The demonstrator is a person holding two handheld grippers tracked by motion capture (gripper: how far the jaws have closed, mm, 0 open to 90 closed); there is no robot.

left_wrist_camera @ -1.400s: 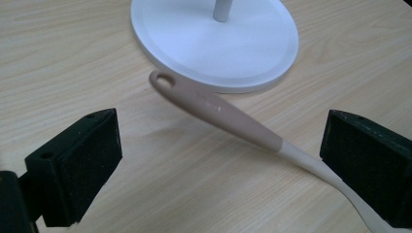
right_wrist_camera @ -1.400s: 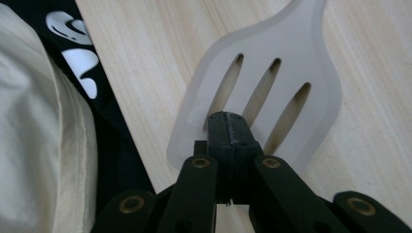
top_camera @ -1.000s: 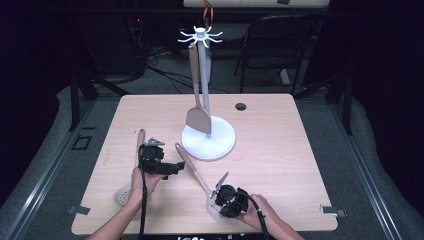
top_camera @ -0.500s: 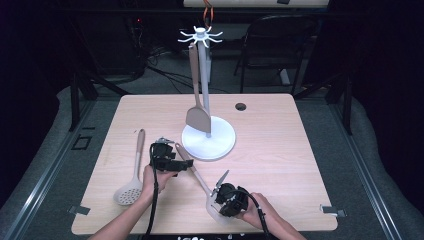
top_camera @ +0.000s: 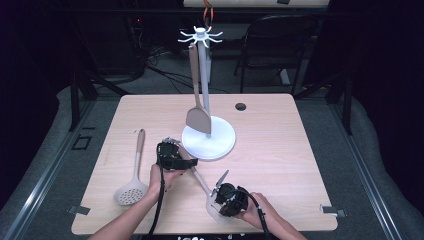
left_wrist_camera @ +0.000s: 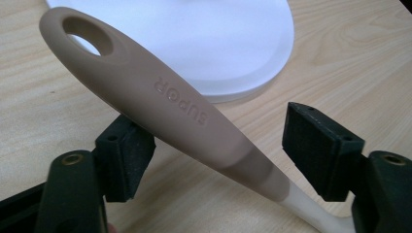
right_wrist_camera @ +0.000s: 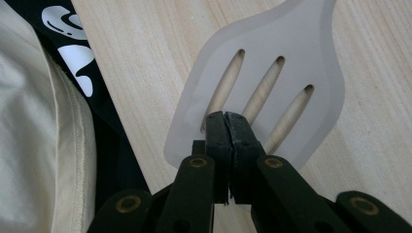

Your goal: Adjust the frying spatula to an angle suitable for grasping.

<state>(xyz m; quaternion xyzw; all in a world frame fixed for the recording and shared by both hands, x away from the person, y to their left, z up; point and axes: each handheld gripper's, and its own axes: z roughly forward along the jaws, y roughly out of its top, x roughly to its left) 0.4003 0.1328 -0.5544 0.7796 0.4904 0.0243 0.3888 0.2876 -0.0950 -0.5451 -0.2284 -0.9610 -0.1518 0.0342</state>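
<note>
Spatula handle (left_wrist_camera: 184, 116) between closing left hand-held gripper (left_wrist_camera: 228, 145), right hand-held gripper (right_wrist_camera: 227, 121) pressed together over blade (right_wrist_camera: 272, 63).

The tabletop (top_camera: 280, 150) sits brightly and evenly lit from above, while everything around it drops into near black. Shadows beside the white stand base (top_camera: 209, 142) are soft and short. The high view is a little soft and grainy (bowed slightly at its edges). Both gripper views are sharp up close, without glare.
</note>
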